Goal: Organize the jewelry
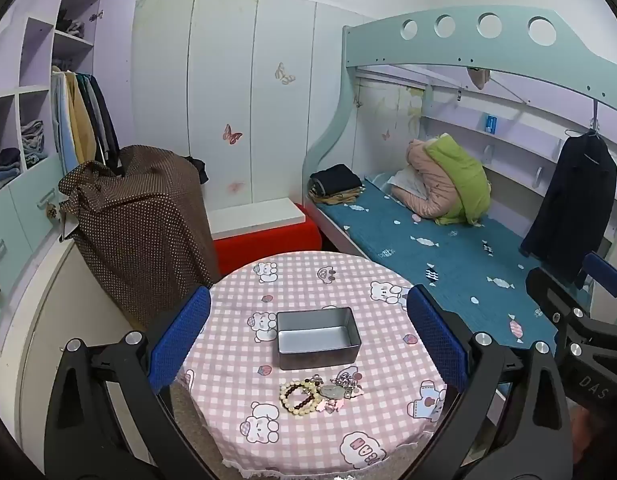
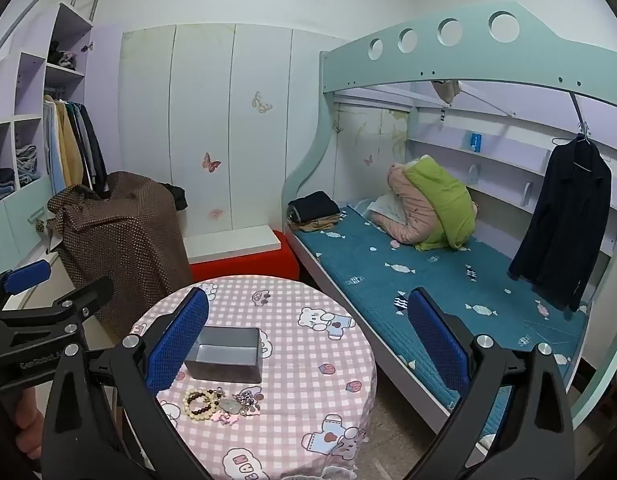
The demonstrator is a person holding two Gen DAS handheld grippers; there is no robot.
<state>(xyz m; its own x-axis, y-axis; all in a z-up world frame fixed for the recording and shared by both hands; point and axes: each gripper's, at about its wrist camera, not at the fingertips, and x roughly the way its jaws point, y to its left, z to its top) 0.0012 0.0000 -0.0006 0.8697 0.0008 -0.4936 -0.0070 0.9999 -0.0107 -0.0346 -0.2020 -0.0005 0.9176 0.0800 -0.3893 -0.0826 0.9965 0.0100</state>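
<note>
A grey metal box (image 1: 318,337), open and empty, stands on a round table with a pink checked cloth (image 1: 308,280). A small heap of jewelry (image 1: 320,393) lies in front of it: beaded bracelets, a pale green pendant, pink charms and a silvery chain. My left gripper (image 1: 308,344) is open, held above the table, its blue pads either side of the box. My right gripper (image 2: 308,344) is open and empty, to the right over the table's edge; the box (image 2: 225,354) and the jewelry (image 2: 222,402) lie at its lower left.
A bunk bed with a teal mattress (image 1: 448,256) runs along the right of the table. A brown dotted cover (image 1: 144,224) drapes something at the left. A red box (image 1: 268,240) with a white board on it stands behind the table. Wardrobe shelves (image 1: 28,140) line the left wall.
</note>
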